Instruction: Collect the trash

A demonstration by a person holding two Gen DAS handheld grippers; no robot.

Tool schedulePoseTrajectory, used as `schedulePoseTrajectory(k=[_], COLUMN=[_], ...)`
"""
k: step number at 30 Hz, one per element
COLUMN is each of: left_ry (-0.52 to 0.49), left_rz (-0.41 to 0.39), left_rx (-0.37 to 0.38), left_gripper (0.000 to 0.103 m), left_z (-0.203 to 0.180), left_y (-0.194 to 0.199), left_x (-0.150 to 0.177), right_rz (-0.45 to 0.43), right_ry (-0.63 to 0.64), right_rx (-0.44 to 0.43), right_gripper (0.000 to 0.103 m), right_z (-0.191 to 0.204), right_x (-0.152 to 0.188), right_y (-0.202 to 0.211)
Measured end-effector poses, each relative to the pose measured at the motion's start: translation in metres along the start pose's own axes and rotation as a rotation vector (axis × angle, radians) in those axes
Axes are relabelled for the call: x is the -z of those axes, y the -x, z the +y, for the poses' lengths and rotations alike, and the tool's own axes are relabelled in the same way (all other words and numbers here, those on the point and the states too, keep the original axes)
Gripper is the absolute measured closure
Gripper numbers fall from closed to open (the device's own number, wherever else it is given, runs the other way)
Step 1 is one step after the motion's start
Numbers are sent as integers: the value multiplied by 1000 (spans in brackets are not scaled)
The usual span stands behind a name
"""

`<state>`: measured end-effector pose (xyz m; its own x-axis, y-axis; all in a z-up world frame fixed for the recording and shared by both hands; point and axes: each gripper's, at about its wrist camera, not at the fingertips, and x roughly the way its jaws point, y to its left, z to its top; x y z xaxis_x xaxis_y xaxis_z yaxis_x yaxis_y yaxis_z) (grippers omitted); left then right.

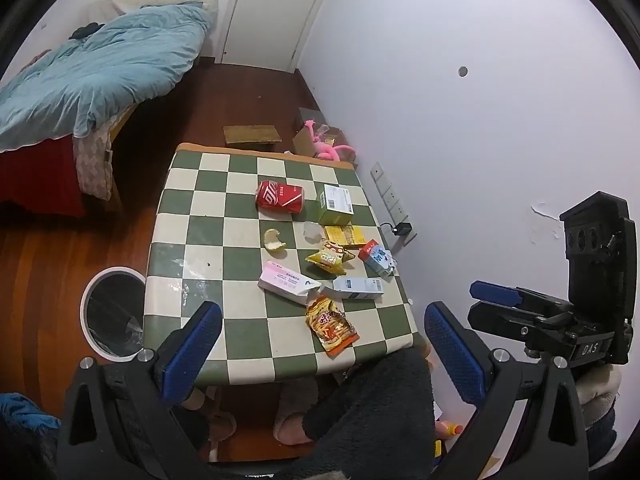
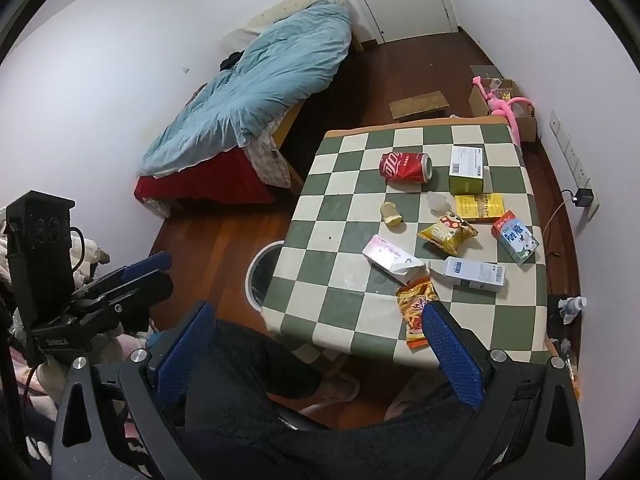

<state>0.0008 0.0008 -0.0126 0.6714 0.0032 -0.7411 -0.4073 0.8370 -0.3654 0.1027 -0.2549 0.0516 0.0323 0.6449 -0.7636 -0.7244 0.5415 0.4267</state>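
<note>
Both tools are hovering above the near edge of the checkered worktop [image 1: 192, 216], each with its blue-padded fingers spread wide and nothing between them. The left tool [image 1: 320, 344] is sitting over the worktop's near-left part; the right tool [image 2: 320, 344] is hanging just off the near edge.

The trash is lying scattered across the far and right half of the worktop, ahead of both tools. Nearest is an orange snack wrapper [image 1: 330, 326], partly hidden behind the right tool's right finger [image 2: 452, 356] in that tool's view. Just beyond it, a torn pink-and-white carton [image 1: 286, 286] is touching a white-and-blue box [image 1: 358, 288]. Farther on are lying a yellow snack bag [image 1: 328, 260], a small milk carton [image 1: 376, 258], a flat yellow packet [image 1: 344, 234], a bitten piece of bread [image 1: 274, 240] and a crumpled clear cup [image 1: 312, 232]. At the far end, a red soda can [image 1: 280, 197] is lying on its side beside a green box [image 1: 336, 206].

A white-rimmed bin [image 1: 114, 314] is standing on the floor, just beside the worktop's left edge.
</note>
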Motion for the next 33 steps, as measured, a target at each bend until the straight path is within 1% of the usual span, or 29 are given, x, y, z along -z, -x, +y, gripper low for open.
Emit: schedulePoseTrajectory(k=[2, 3, 6, 11, 33], left_ry=[-1, -1, -3, -2, 0], left_rz=[-1, 0, -4, -4, -9], left_rx=[-3, -1, -4, -5, -5], left_gripper=[0, 0, 0, 0, 0], left_z=[0, 0, 3, 4, 9], left_y=[-1, -1, -1, -1, 3], left_x=[-1, -1, 1, 0, -5], right_rz=[1, 0, -1, 9, 12], right_ry=[0, 4, 4, 17, 25], right_rx=[1, 3, 0, 4, 3], right_gripper=[0, 0, 0, 0, 0], right_z=[-8, -6, -9, 1, 3], right_x=[5, 2, 2, 0, -4], right_y=[1, -5, -5, -7, -11])
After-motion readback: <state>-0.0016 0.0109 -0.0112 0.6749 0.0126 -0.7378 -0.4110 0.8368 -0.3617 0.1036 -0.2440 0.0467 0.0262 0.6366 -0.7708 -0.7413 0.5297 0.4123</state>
